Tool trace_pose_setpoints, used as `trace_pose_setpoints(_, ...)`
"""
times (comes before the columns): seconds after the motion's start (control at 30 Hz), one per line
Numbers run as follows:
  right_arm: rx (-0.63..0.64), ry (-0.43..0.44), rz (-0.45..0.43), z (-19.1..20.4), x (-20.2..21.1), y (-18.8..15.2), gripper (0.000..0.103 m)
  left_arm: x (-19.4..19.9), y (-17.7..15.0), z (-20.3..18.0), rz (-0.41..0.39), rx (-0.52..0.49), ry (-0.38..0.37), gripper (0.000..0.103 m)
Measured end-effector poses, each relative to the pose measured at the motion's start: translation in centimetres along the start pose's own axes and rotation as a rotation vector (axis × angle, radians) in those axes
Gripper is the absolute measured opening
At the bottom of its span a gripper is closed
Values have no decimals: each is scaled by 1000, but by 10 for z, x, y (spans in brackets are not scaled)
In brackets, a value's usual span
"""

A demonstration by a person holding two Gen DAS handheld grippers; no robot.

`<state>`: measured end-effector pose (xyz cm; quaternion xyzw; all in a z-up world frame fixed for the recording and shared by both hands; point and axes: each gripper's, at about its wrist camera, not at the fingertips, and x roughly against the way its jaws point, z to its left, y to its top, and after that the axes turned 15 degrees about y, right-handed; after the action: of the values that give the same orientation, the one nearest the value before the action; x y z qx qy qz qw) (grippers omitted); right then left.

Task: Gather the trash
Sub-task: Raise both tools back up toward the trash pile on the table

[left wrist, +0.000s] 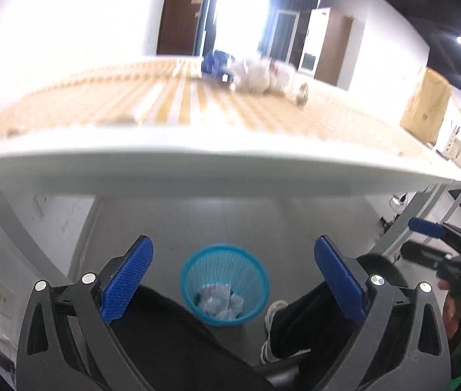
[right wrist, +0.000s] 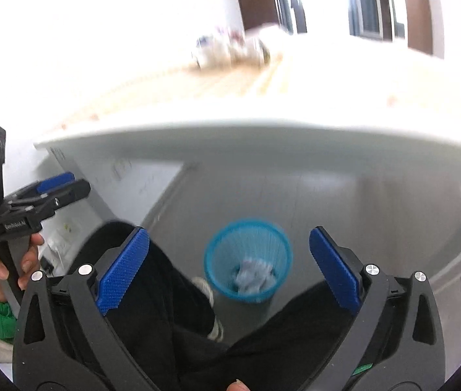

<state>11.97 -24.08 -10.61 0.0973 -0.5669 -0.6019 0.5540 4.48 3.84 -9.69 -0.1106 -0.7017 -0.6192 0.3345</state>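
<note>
Left tongs [left wrist: 233, 280] and right tongs [right wrist: 228, 268] spread wide, nothing between pads, tilted downward over blue wastebasket [left wrist: 224, 283] on floor, crumpled trash [left wrist: 219, 303] inside. More litter [left wrist: 256, 75] on tabletop [left wrist: 197, 159] beyond.

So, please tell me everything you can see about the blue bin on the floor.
The blue bin is a small round basket, wider at its rim than at its base, with slatted walls that look like translucent plastic. It stands upright on the grey floor, below the table's white edge, between the person's dark trouser legs. Crumpled pale paper or tissue lies at its bottom. Nothing else touches it.
</note>
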Motion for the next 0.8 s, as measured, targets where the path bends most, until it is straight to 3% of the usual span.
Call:
trace_pose_setpoints(0.37,60,6,-144,13,28,74,94,25,70,1,-103,43,-38,97)
trace_pose_setpoints(0.8,50,6,-105,-18,-15,145,91,-6,148,1,-109,75,-60,97)
